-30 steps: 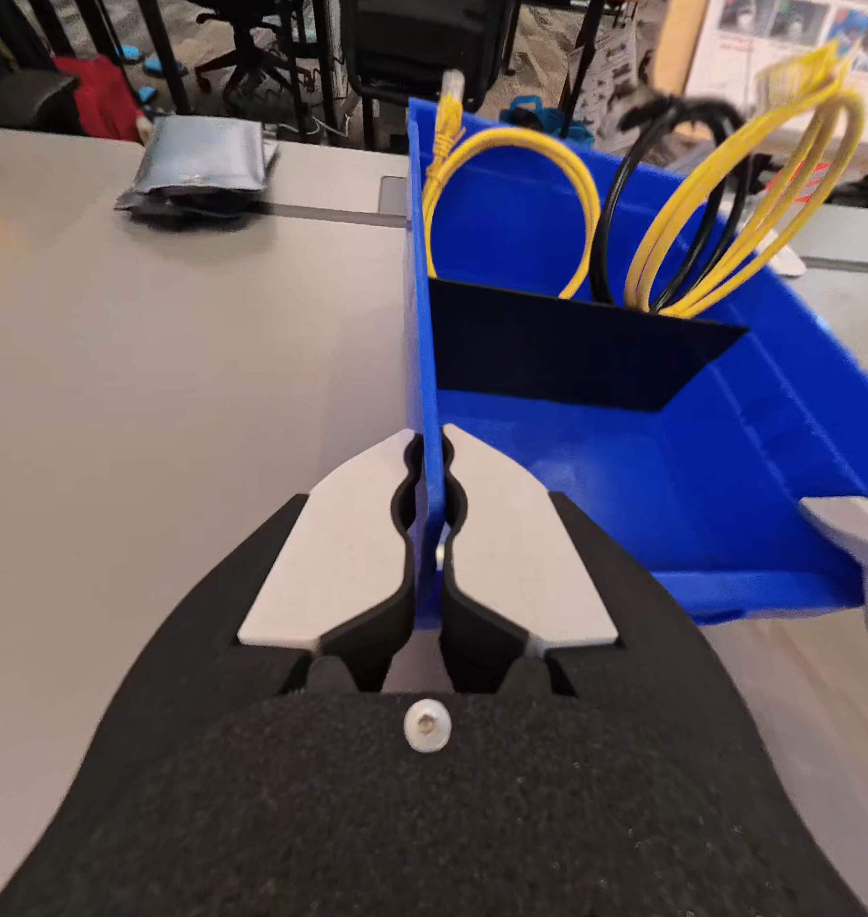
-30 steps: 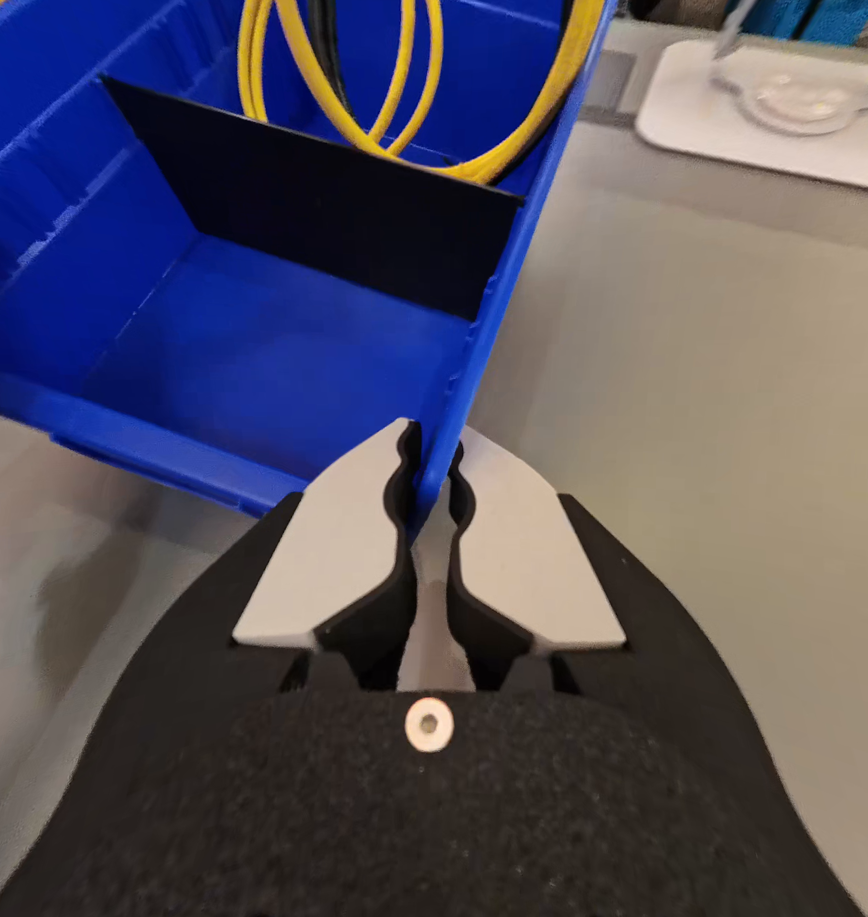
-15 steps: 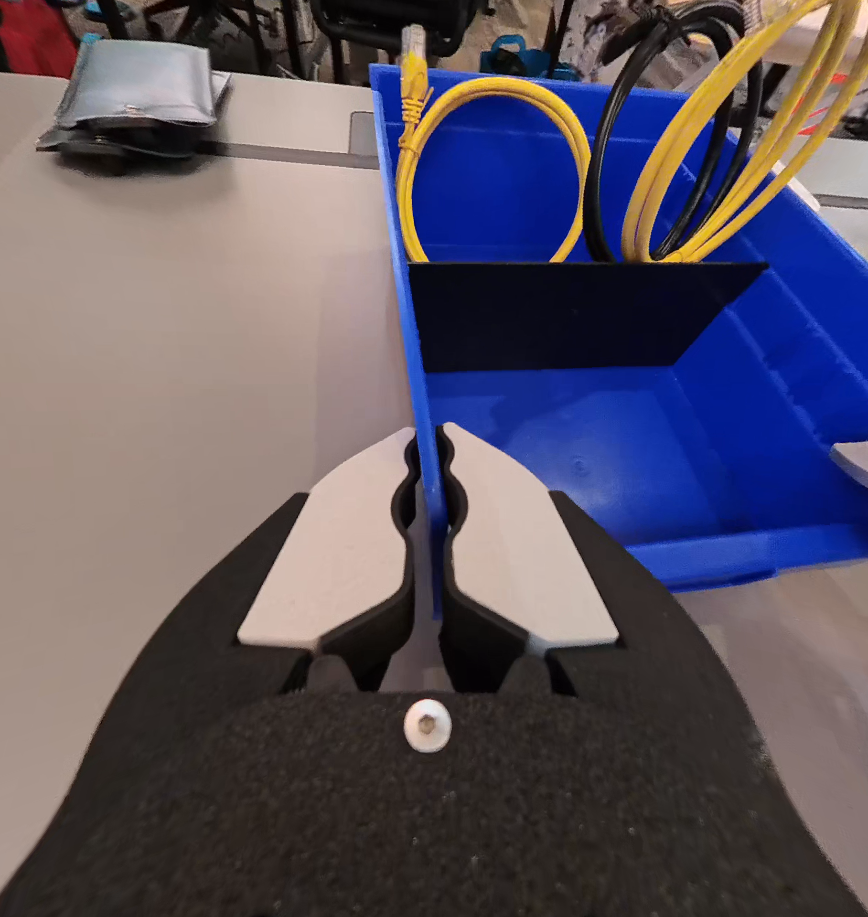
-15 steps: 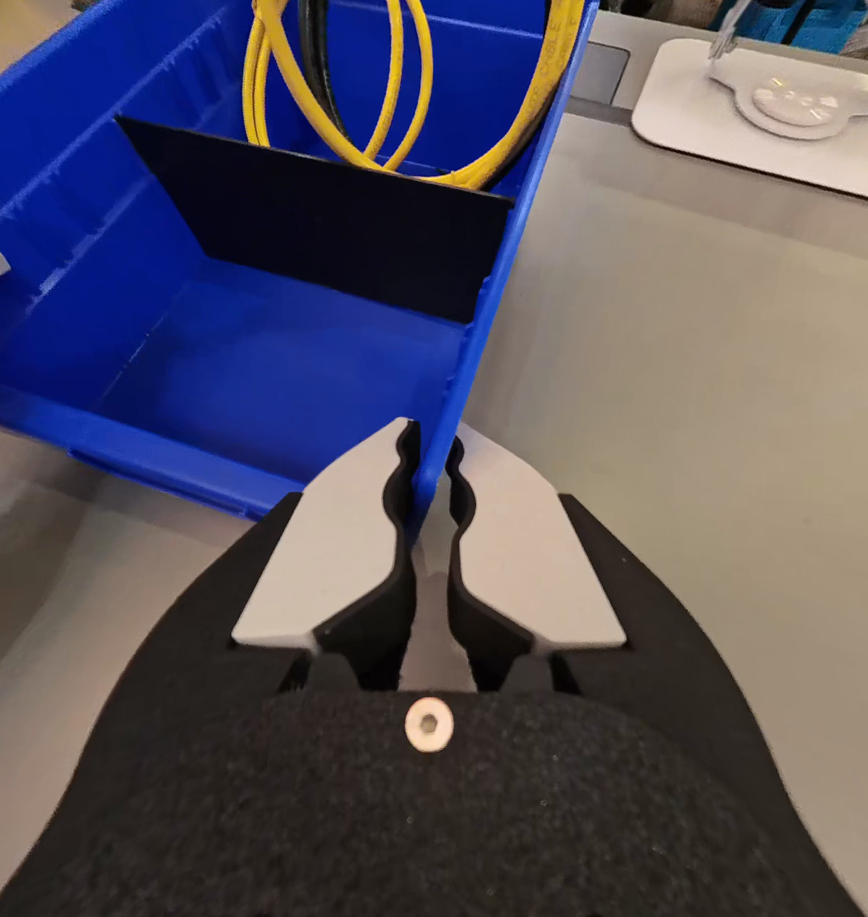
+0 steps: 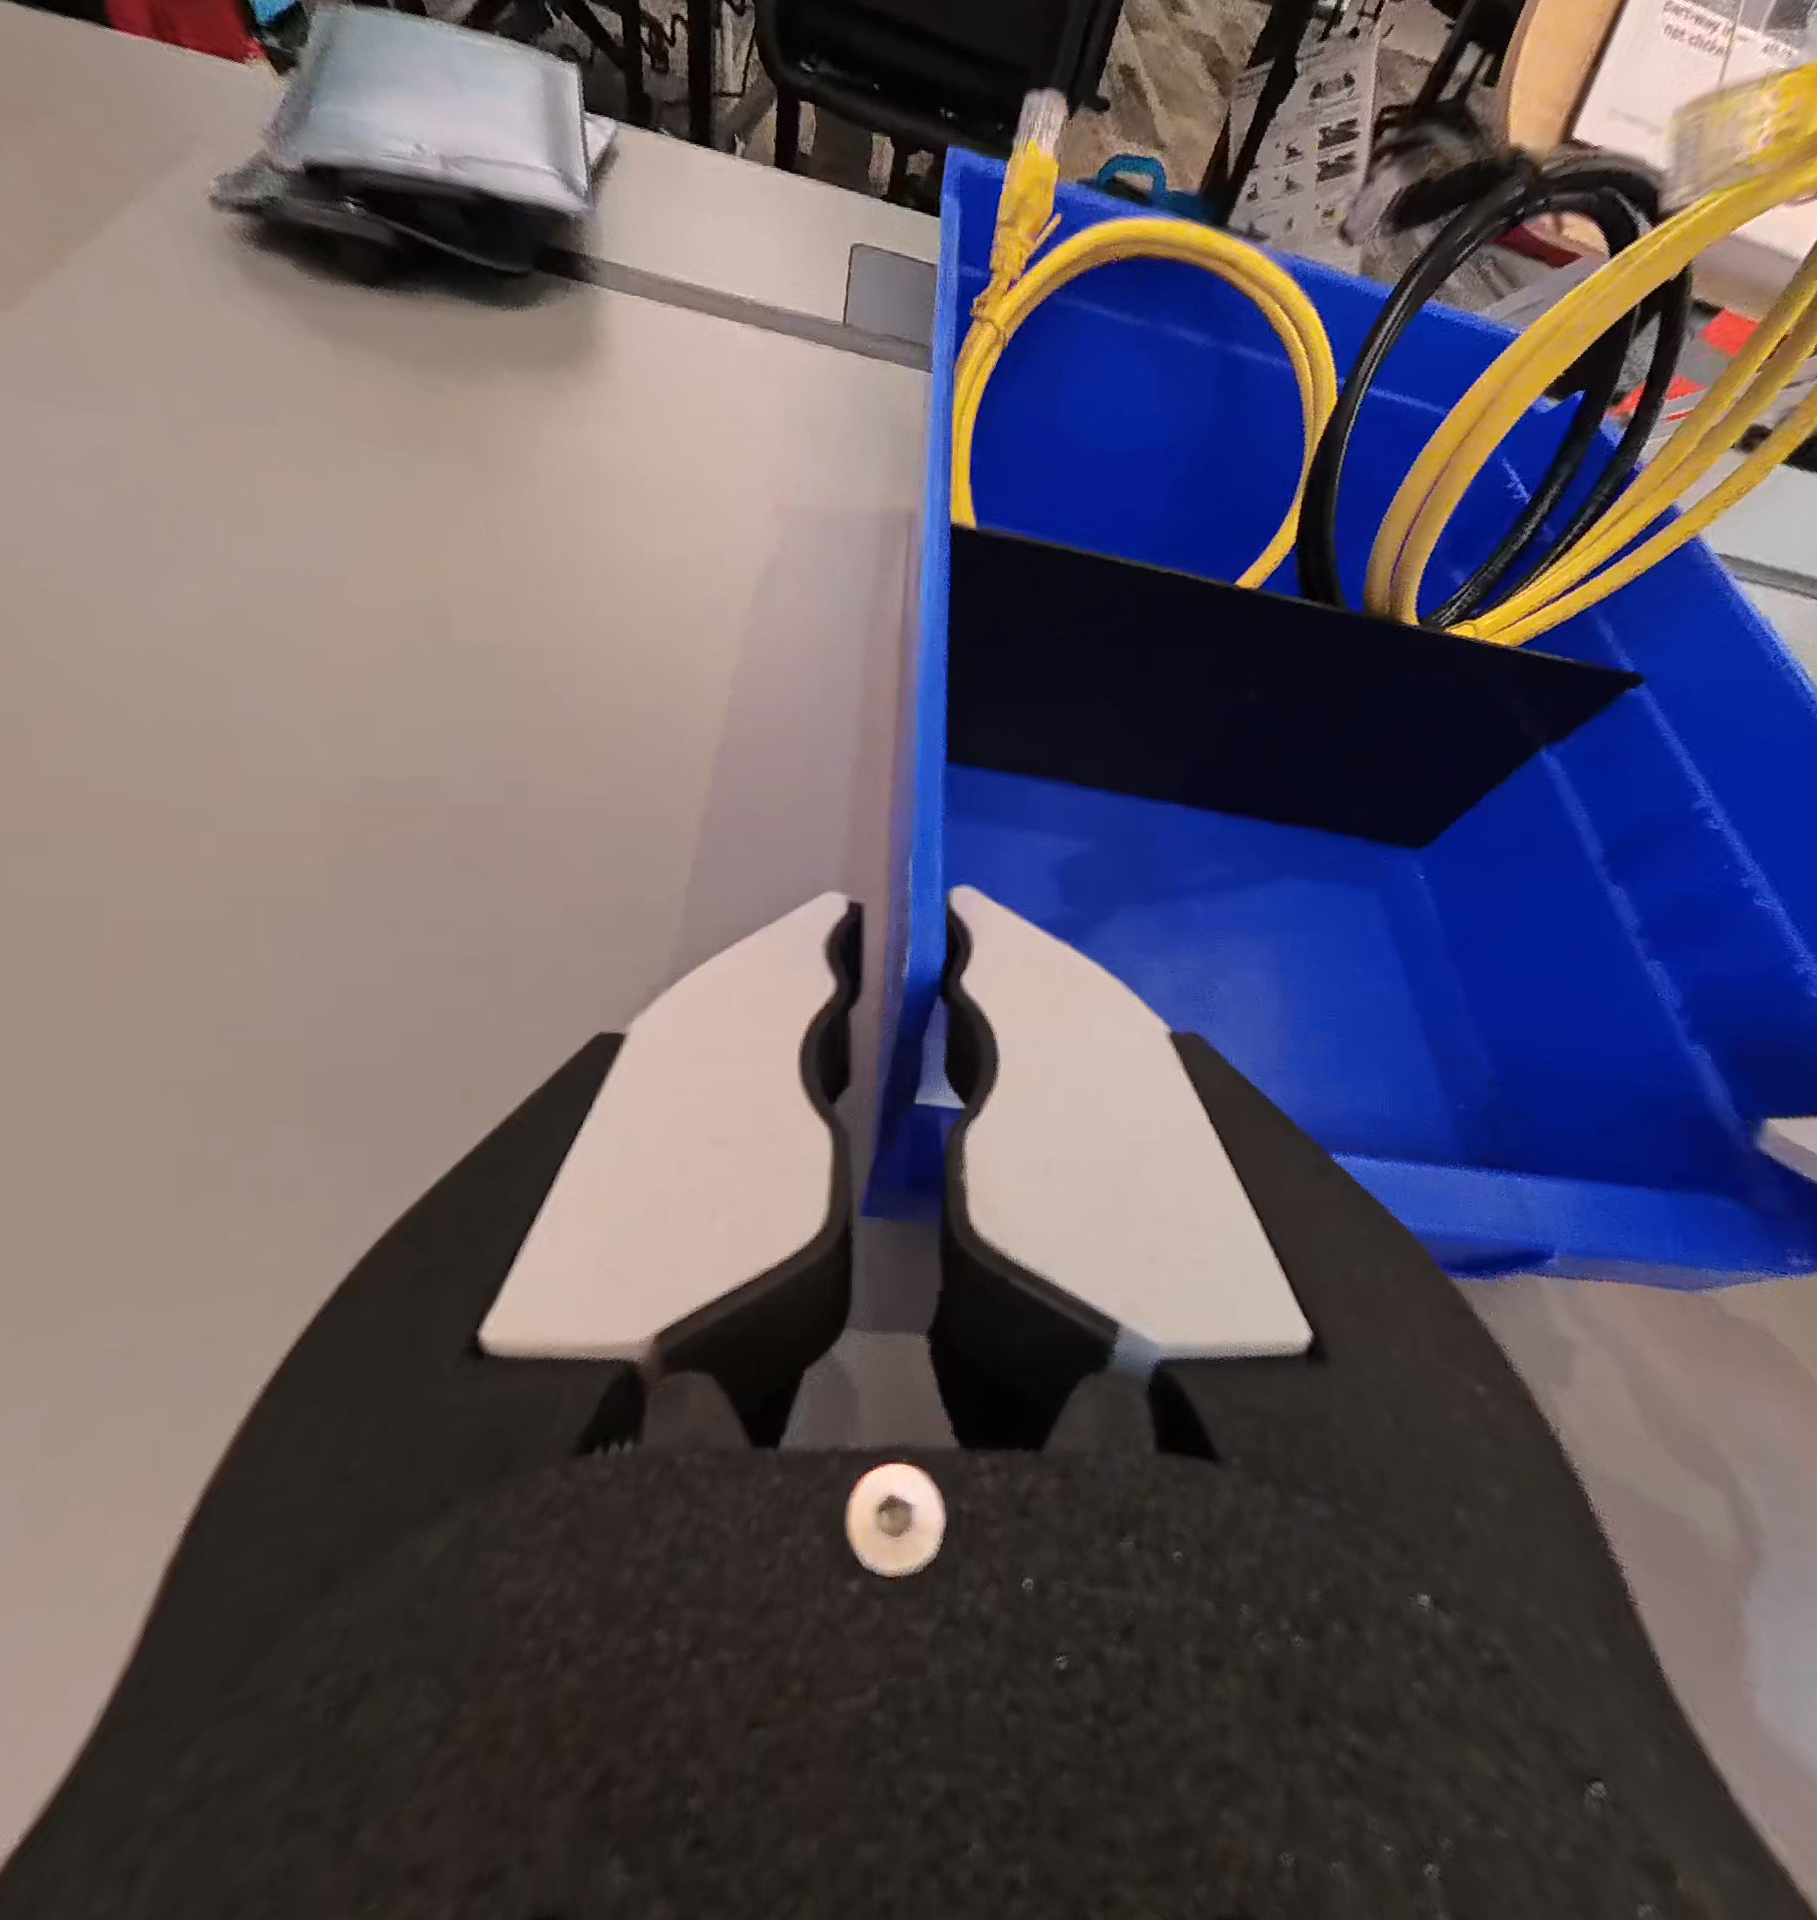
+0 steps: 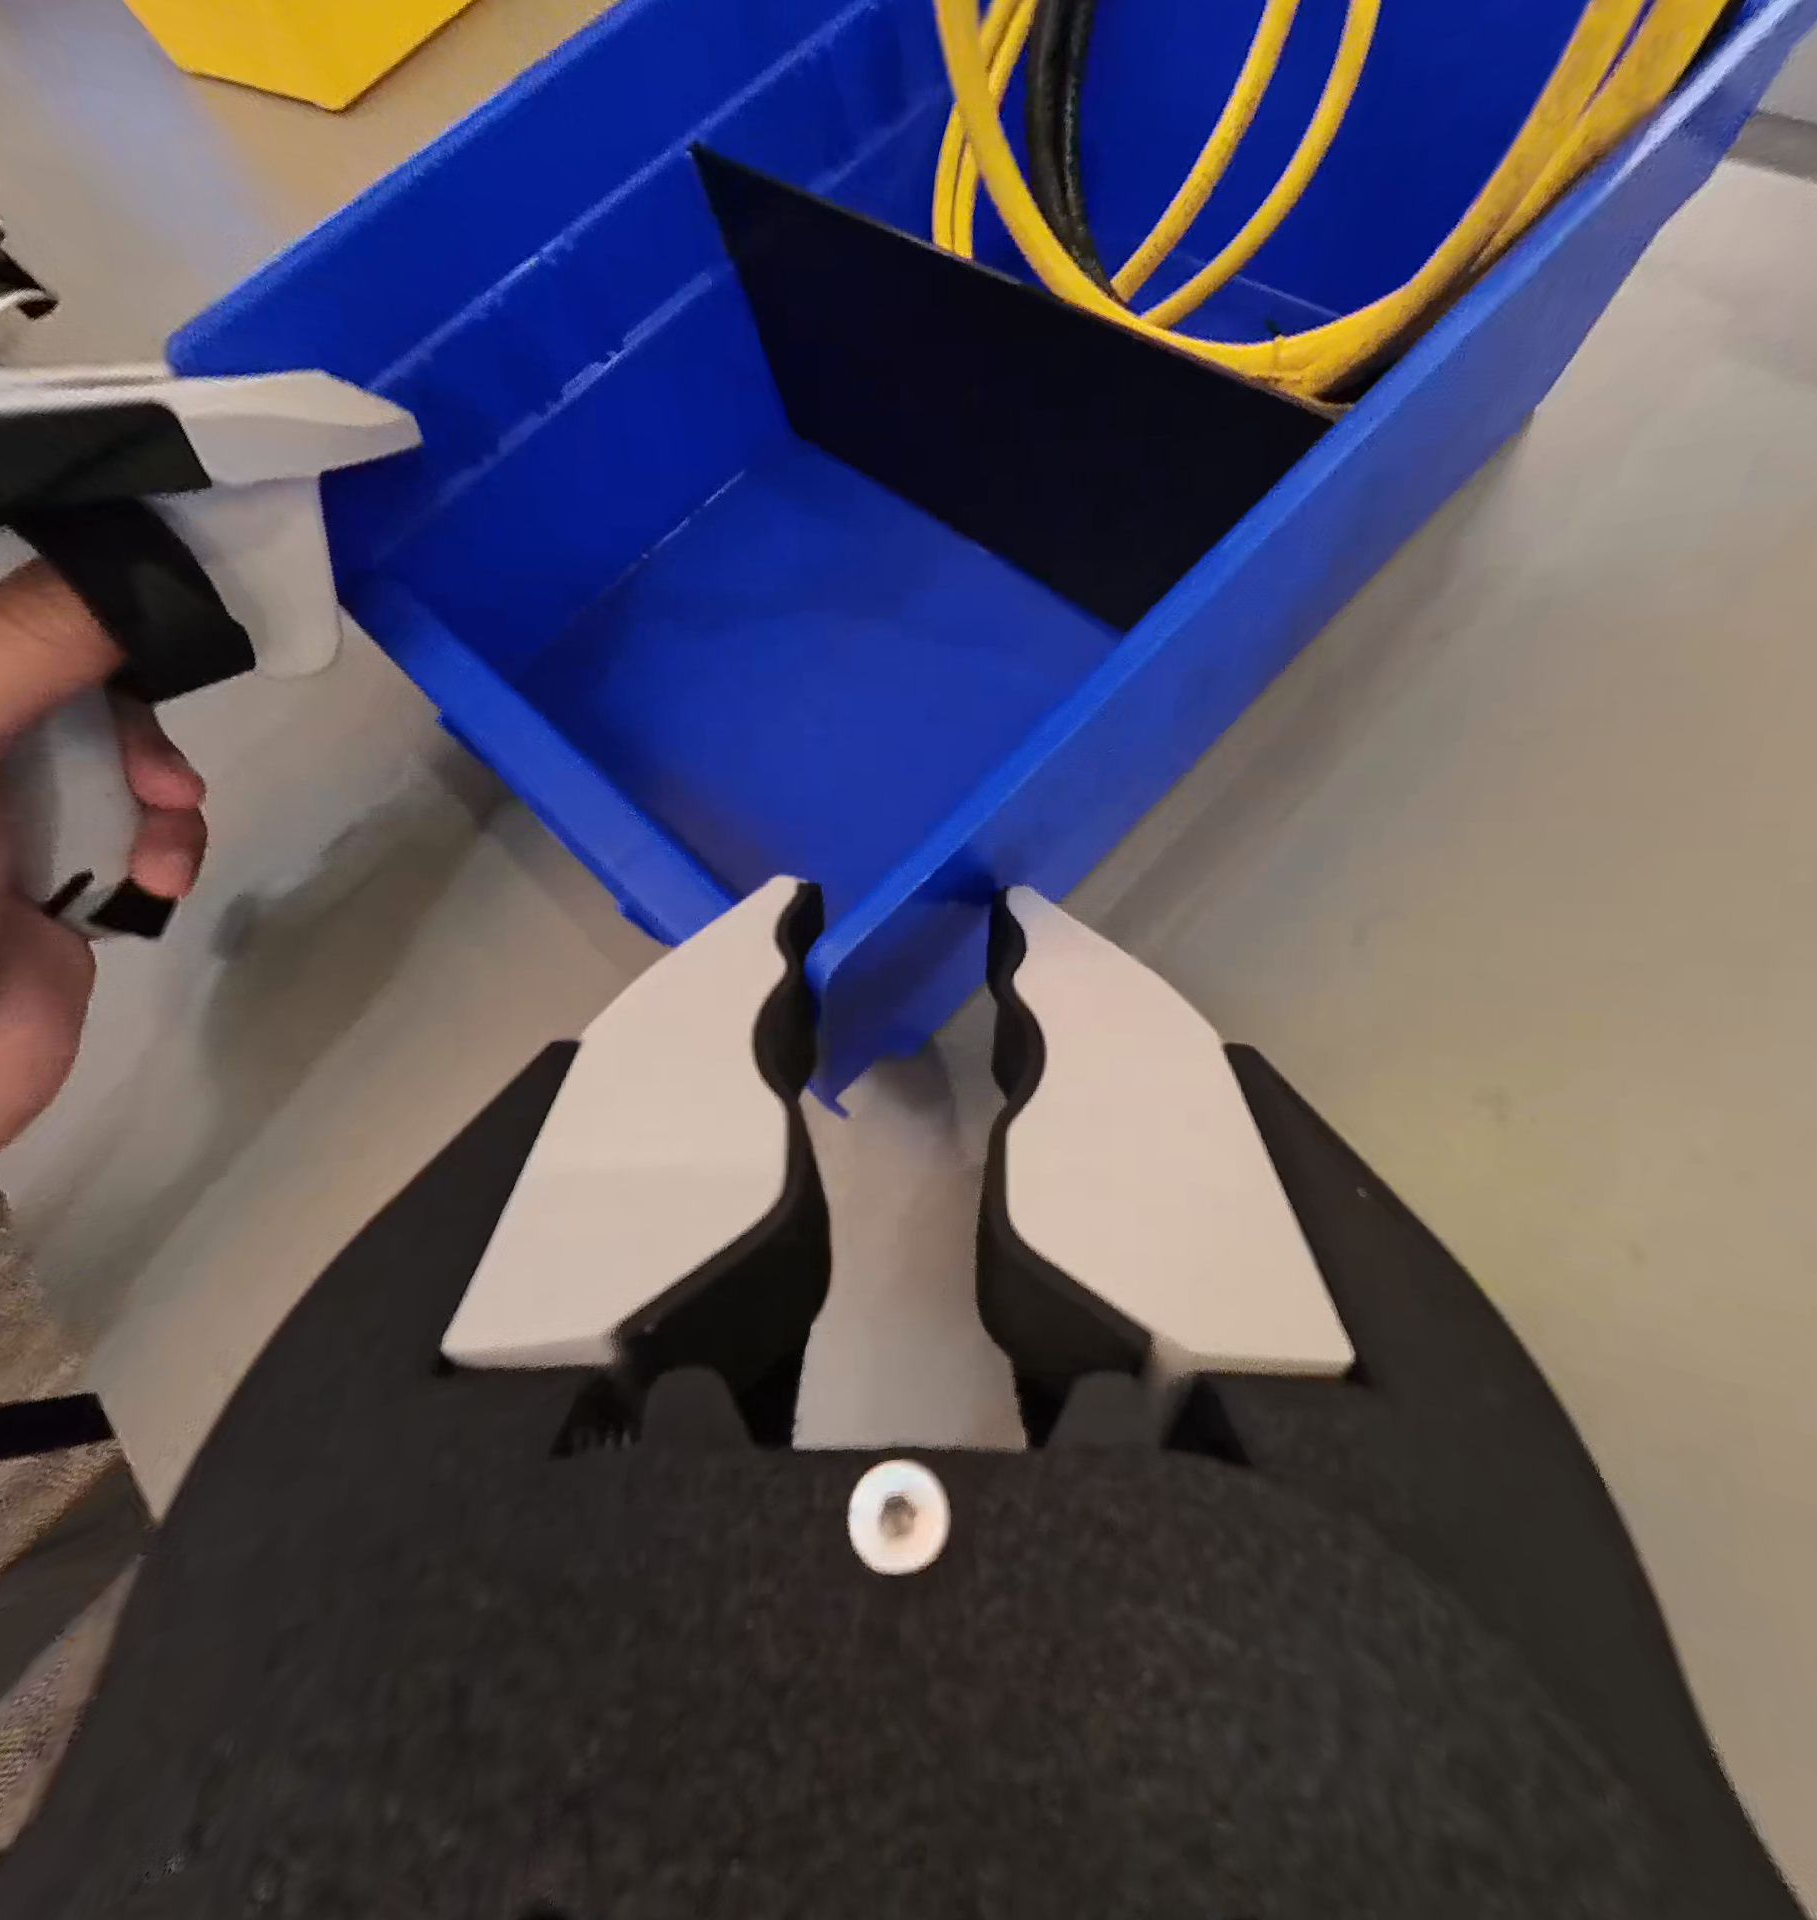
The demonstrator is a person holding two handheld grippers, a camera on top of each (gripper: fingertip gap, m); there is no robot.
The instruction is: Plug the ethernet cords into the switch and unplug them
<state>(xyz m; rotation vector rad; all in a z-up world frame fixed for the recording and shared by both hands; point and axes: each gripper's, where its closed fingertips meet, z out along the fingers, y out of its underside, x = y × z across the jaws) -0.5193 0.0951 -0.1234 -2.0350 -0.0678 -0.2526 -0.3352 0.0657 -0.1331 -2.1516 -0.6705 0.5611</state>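
A blue bin (image 5: 1299,987) stands on the grey table (image 5: 364,623), split by a black divider (image 5: 1247,707). Its far compartment holds coiled yellow ethernet cords (image 5: 1299,343) and a black cable (image 5: 1340,468); the near compartment holds nothing. My left gripper (image 5: 899,904) is open astride the bin's left wall, with a gap at the left pad. My right gripper (image 6: 904,890) is open wide around the bin's (image 6: 779,675) near right corner, clear of the right pad. The left gripper also shows in the right wrist view (image 6: 260,447), held by a hand (image 6: 10,727). No switch is in view.
A grey pouch (image 5: 436,156) lies at the table's far left. A yellow sheet (image 6: 312,42) lies beyond the bin. Chairs and clutter stand past the table's far edge. The yellow cords (image 6: 1226,135) rise above the bin's rim.
Both grippers were shut on the bin's side walls and have now opened off them, the right one much wider. The right wrist view has swung, so the bin lies at an angle.
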